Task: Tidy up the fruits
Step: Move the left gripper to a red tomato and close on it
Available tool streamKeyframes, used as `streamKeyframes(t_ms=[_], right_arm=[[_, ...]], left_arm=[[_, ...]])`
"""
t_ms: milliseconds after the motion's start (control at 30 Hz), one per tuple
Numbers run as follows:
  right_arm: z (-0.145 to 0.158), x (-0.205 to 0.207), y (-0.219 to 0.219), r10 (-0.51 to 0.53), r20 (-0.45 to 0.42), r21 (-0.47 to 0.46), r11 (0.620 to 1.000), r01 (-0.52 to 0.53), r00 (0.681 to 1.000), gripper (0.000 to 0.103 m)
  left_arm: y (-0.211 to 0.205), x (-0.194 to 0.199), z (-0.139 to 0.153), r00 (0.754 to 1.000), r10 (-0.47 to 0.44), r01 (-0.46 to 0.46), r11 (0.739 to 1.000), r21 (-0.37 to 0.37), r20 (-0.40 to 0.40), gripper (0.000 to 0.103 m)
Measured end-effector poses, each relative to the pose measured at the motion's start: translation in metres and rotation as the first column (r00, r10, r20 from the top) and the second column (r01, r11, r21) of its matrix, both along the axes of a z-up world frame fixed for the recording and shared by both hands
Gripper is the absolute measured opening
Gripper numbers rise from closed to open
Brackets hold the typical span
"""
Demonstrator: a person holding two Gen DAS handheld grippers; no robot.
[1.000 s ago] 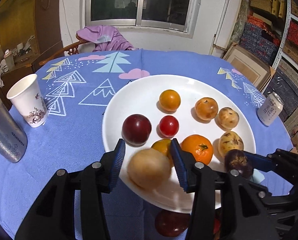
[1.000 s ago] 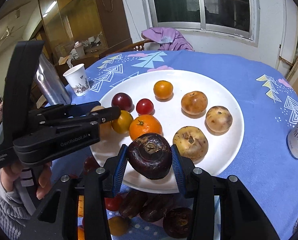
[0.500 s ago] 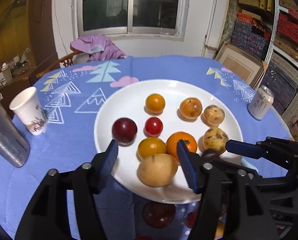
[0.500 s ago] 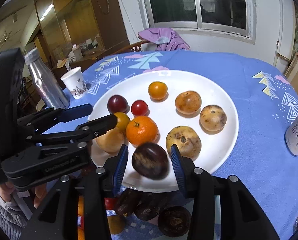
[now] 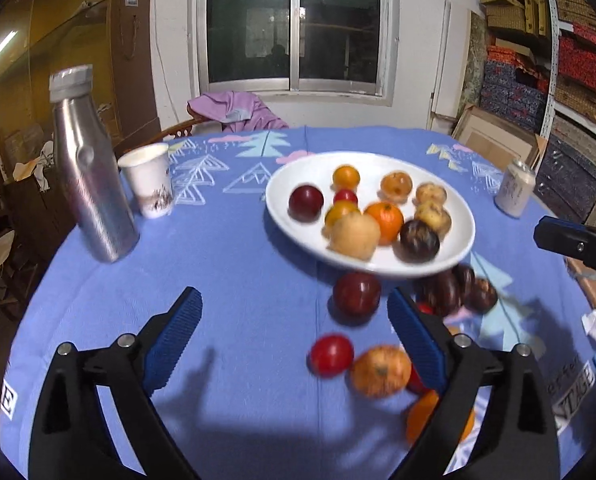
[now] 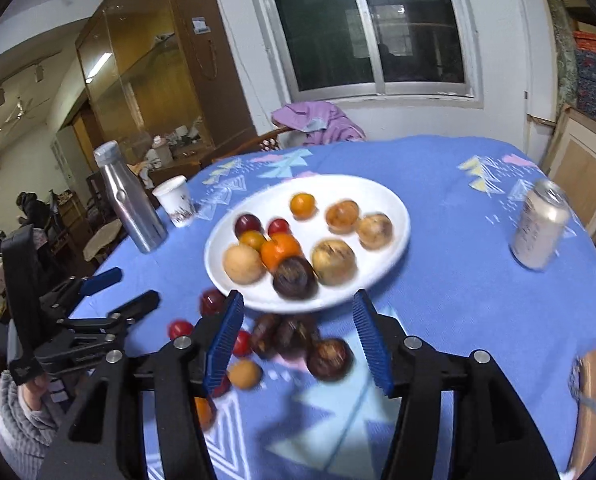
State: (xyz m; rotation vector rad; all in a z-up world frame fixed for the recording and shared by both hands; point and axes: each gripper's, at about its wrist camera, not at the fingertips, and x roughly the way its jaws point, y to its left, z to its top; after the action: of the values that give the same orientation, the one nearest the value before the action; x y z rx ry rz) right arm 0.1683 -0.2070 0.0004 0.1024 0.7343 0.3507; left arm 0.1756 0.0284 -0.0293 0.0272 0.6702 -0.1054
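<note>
White plate (image 5: pixel 281 208) holds fruit on the blue counter (image 5: pixel 225 280); left claw (image 5: pixel 293 336) and right claw (image 6: pixel 298 332) are both opening, gripping nothing.

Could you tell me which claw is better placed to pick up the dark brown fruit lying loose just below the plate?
Right, probably. The right claw is empty, its jaws opening, with the dark brown fruit right ahead. The left claw faces red fruit instead.

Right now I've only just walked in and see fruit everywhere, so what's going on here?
A person with a handheld gripper in each hand is sorting fruit onto the white plate. Both the left gripper and right gripper are empty, jaws opening. More loose fruit lies on the blue tablecloth in front of the plate.
</note>
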Motion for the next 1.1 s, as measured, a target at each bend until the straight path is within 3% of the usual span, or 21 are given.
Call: streamKeyframes(t_ms=[100, 167, 500, 667, 800, 967, 1100], right_arm=[[-0.019, -0.002, -0.013, -0.036, -0.068, 0.009, 0.999, 0.037, 0.997, 0.059], [-0.023, 0.000, -0.018, -0.064, -0.096, 0.029, 0.997, 0.067, 0.993, 0.065], [-0.023, -0.004, -0.016, -0.049, -0.096, 0.059, 0.997, 0.055, 0.994, 0.074], [-0.024, -0.004, -0.016, -0.052, -0.101, 0.056, 0.997, 0.057, 0.994, 0.074], [-0.025, -0.003, -0.016, -0.052, -0.102, 0.051, 0.997, 0.058, 0.993, 0.074], [-0.026, -0.002, -0.016, -0.055, -0.109, 0.048, 0.997, 0.061, 0.992, 0.074], [-0.027, -0.002, -0.016, -0.052, -0.114, 0.046, 0.997, 0.058, 0.992, 0.074]], left_arm=[[-0.001, -0.005, -0.013, 0.999, -0.012, 0.012, 1.000, 0.007, -0.038, 0.093], [-0.004, -0.004, -0.016, 0.999, -0.010, 0.012, 0.999, 0.030, -0.043, 0.093], [0.001, 0.015, -0.027, 0.996, 0.015, -0.012, 0.999, 0.037, -0.084, 0.094], [0.005, 0.028, -0.026, 0.997, 0.040, -0.037, 0.998, 0.048, -0.064, 0.094], [-0.004, 0.040, -0.021, 0.999, -0.029, 0.030, 0.999, 0.025, -0.045, 0.094], [-0.031, 0.041, -0.022, 0.992, -0.123, 0.124, 0.986, 0.114, -0.015, 0.094], [-0.041, 0.039, -0.027, 0.987, -0.155, 0.159, 0.977, 0.141, -0.034, 0.094]])
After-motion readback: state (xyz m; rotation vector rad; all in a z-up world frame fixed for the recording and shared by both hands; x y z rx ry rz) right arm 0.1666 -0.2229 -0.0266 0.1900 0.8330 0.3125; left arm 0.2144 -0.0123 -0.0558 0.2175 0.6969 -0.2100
